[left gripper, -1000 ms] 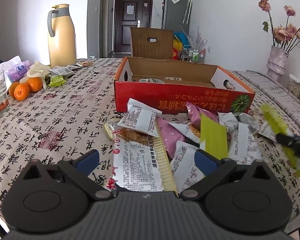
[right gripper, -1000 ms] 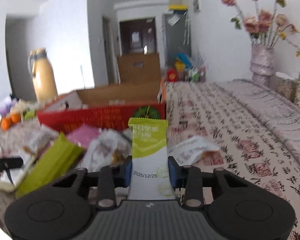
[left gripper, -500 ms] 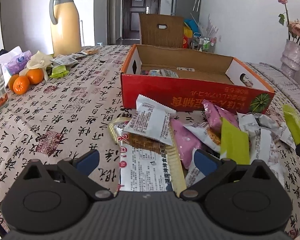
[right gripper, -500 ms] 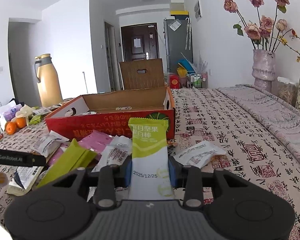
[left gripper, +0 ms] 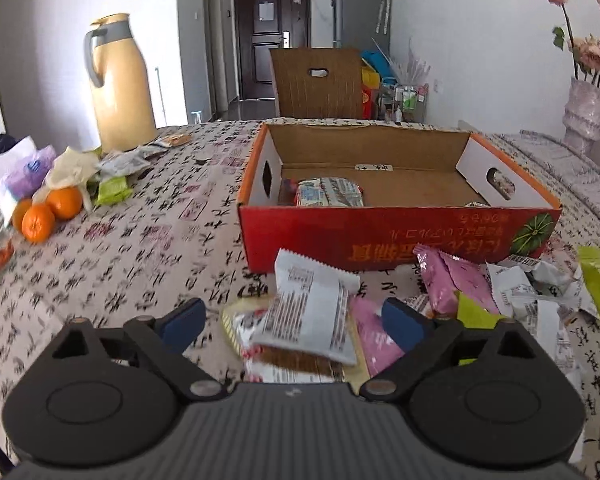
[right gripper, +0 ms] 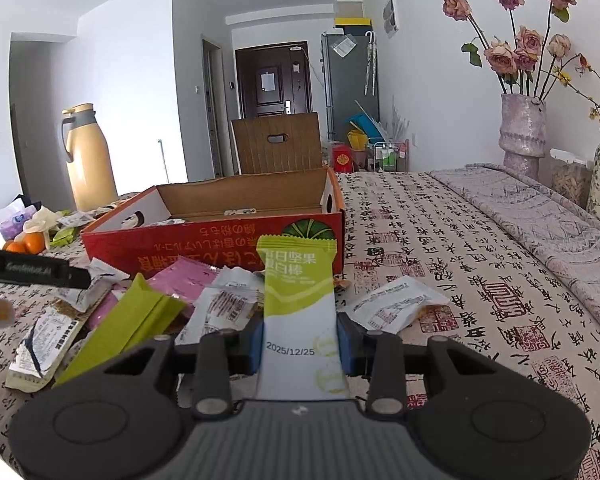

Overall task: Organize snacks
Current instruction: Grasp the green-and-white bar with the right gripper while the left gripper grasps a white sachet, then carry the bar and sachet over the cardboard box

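A red cardboard box stands open on the patterned table, with a few packets inside; it also shows in the right wrist view. A pile of snack packets lies in front of it. My left gripper is open above a white packet in the pile. My right gripper is shut on a green-and-white snack packet, held upright above the table right of the pile. A folded green packet lies at the left of the pile.
A yellow thermos jug stands at the back left. Oranges, wrappers and a glass sit at the left edge. A vase of dried roses stands at the back right. One white packet lies alone to the right.
My left gripper has risen and moved forward toward the box, so the box interior now shows. My right gripper still holds the green-and-white packet, nearly still.
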`<state>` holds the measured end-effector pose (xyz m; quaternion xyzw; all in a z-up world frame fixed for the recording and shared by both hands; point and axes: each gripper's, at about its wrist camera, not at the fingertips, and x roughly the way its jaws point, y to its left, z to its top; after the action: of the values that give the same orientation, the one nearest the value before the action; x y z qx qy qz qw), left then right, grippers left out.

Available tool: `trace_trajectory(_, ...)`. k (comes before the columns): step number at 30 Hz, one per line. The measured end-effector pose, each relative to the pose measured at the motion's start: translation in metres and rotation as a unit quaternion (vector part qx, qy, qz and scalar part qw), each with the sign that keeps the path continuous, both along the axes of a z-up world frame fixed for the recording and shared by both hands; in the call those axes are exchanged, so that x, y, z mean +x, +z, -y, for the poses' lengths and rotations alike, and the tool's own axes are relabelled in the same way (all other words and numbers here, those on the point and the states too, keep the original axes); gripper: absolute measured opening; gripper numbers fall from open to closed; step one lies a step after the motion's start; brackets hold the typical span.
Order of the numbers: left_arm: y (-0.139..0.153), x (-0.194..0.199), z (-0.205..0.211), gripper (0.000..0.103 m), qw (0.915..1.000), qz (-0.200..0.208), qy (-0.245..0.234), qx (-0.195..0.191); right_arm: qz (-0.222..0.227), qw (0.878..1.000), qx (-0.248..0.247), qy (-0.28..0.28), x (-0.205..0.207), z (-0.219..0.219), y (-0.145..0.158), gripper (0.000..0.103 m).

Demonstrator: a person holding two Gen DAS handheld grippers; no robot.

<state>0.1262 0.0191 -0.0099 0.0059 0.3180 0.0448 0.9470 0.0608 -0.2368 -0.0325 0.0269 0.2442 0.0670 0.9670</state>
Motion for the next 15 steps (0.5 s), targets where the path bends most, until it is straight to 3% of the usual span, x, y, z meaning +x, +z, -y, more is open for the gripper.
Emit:
trace_trajectory(4, -0.005, 0.013, 0.005, 0.08, 0.9997, -0.011, -0.016, 0.013, -0.002, 1.0, 0.0, -0.006, 0.002, 0.002, -0.001, 0.036)
trace_trajectory(6, -0.009, 0.018, 0.006, 0.069, 0.9995, -0.021, -0.02, 0.012, -0.003, 1.0, 0.0, -0.007, 0.003, 0.002, -0.002, 0.036)
trace_trajectory(8, -0.014, 0.021, 0.005, 0.051, 0.9992, -0.03, -0.025, 0.006, -0.004, 1.0, 0.0, -0.008, 0.004, 0.002, -0.002, 0.036)
trace_trajectory(15, -0.013, 0.019, -0.002, 0.046, 0.9994, -0.024, -0.025, -0.003, -0.004, 1.0, 0.0, -0.011, 0.008, 0.002, -0.002, 0.036)
